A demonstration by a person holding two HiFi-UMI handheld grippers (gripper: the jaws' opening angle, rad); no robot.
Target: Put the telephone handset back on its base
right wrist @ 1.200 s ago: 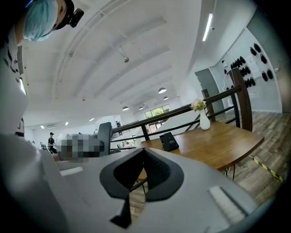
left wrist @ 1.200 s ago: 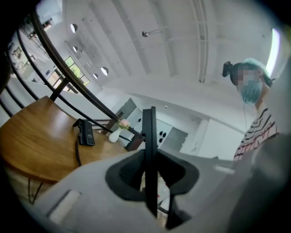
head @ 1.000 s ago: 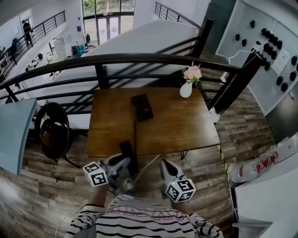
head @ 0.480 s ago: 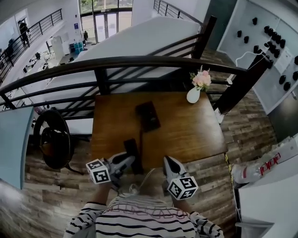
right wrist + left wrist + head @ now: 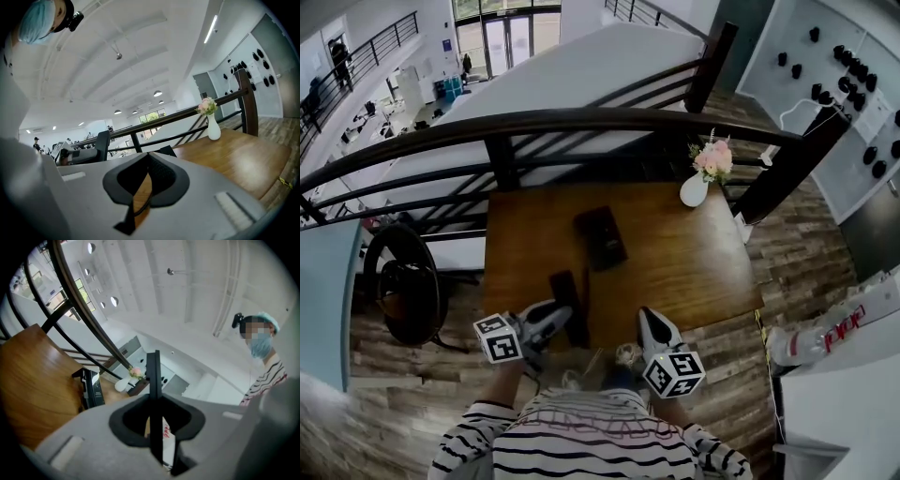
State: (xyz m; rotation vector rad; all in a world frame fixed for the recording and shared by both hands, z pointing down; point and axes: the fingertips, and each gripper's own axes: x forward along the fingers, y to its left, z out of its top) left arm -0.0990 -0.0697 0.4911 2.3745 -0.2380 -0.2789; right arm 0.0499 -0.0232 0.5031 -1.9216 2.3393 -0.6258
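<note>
Though head view hides the jaws, gripper views show left tool [image 5: 153, 401] clamping the handset [image 5: 153, 371], right tool [image 5: 148, 157] closed empty.

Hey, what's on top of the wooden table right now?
The phone base mid-table and a vase of flowers at the far right corner. The left claw holds the handset over the near edge; whether it touches the table is hidden.
</note>
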